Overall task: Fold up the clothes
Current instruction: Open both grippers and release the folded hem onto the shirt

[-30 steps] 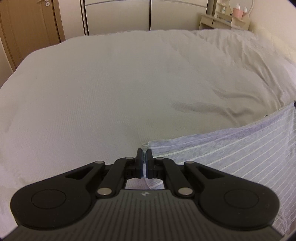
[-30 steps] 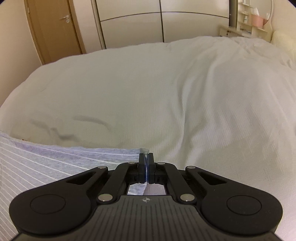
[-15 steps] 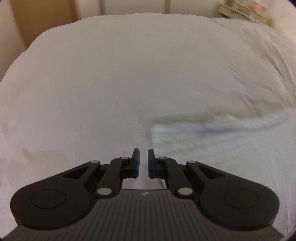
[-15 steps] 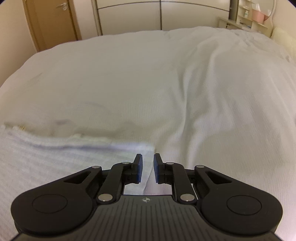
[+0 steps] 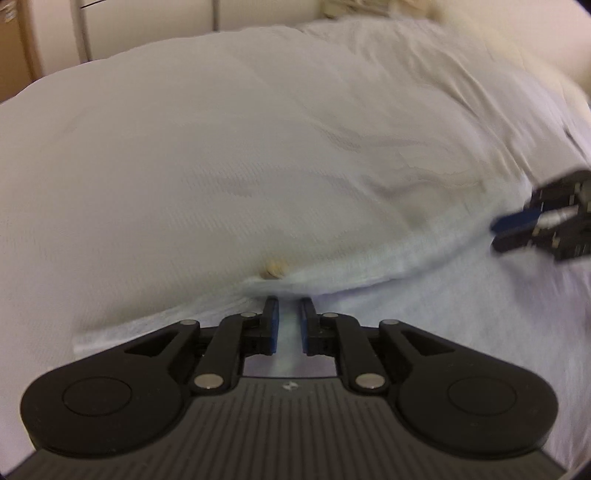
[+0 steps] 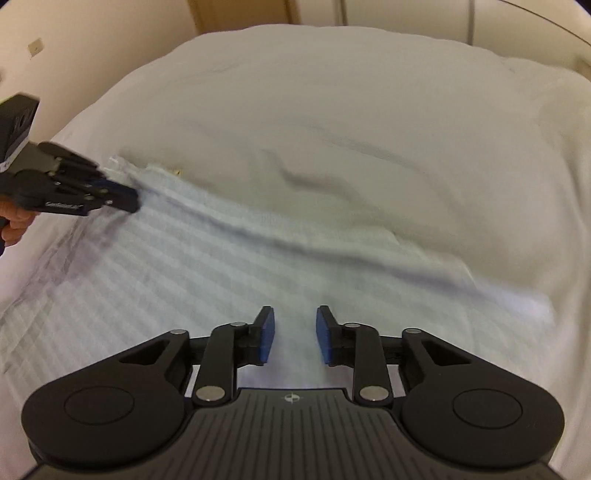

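Note:
A white garment with thin pale stripes (image 6: pixel 207 266) lies flat on the bed; it also shows in the left wrist view (image 5: pixel 443 288), blurred. My left gripper (image 5: pixel 287 319) is open and empty just above the garment's near edge. My right gripper (image 6: pixel 293 334) is open and empty over the striped cloth. The left gripper also shows in the right wrist view (image 6: pixel 129 197), at the garment's far left edge. The right gripper shows in the left wrist view (image 5: pixel 496 232), at the right.
The white bed cover (image 5: pixel 221 147) spreads out beyond the garment, with creases (image 6: pixel 314 181) in it. A small tan object (image 5: pixel 273 267) sits at the garment's edge. Wardrobe doors (image 6: pixel 406 14) and a wooden door stand behind the bed.
Both grippers have opened and let go of the garment, which now lies flat on the bed. Both have turned inward, so each now sees the other.

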`<control>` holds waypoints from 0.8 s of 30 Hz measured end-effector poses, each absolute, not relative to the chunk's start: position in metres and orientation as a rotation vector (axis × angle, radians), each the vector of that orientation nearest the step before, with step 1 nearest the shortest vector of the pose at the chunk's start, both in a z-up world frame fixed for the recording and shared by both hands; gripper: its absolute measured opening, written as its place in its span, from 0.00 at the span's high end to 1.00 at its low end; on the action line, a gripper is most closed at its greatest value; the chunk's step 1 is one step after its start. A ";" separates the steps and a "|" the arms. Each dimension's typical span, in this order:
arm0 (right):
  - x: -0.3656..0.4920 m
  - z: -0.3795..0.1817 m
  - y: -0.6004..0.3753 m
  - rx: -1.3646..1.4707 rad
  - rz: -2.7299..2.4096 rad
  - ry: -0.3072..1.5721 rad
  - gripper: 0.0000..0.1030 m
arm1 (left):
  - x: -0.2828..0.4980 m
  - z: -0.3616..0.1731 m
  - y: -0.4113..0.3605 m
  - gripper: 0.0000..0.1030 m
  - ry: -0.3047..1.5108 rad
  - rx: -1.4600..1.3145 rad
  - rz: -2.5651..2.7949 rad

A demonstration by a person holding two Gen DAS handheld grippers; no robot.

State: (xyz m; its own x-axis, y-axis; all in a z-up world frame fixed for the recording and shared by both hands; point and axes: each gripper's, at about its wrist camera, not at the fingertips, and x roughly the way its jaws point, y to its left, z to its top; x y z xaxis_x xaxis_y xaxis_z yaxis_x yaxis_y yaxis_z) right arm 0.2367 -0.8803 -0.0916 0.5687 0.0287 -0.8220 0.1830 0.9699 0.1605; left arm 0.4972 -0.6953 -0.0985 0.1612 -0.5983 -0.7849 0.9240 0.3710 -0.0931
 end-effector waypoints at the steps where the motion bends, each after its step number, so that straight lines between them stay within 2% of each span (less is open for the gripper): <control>1: 0.246 -0.094 -0.884 0.237 -0.097 0.948 0.72 | 0.501 -0.099 -0.698 0.88 0.848 0.427 -1.124; 4: 0.263 -0.095 -0.895 0.234 -0.161 0.880 0.72 | 0.510 -0.100 -0.699 0.80 0.855 0.328 -1.060; 10: 0.253 -0.097 -0.901 0.237 -0.227 0.879 0.71 | 0.502 -0.087 -0.682 0.81 0.843 0.347 -1.029; 13: 0.234 -0.079 -0.899 0.257 -0.260 0.845 0.62 | 0.494 -0.071 -0.655 0.81 0.813 0.375 -1.017; 15: 0.217 -0.068 -0.896 0.285 -0.278 0.832 0.61 | 0.482 -0.060 -0.627 0.80 0.785 0.439 -1.018; 18: 0.184 -0.058 -0.876 0.287 -0.263 0.854 0.59 | 0.449 -0.046 -0.584 0.70 0.728 0.603 -1.024; 24: 0.097 -0.051 -0.796 0.116 -0.175 0.980 0.53 | 0.349 -0.029 -0.497 0.66 0.557 0.928 -1.147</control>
State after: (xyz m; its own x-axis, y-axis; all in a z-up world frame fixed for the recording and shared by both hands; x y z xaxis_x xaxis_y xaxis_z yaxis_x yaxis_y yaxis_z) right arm 0.0975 -0.7963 -0.0508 0.5443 -0.0952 -0.8334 0.1997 0.9797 0.0186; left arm 0.3488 -0.4972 -0.0294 0.3425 -0.5177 -0.7840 0.9364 0.1196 0.3301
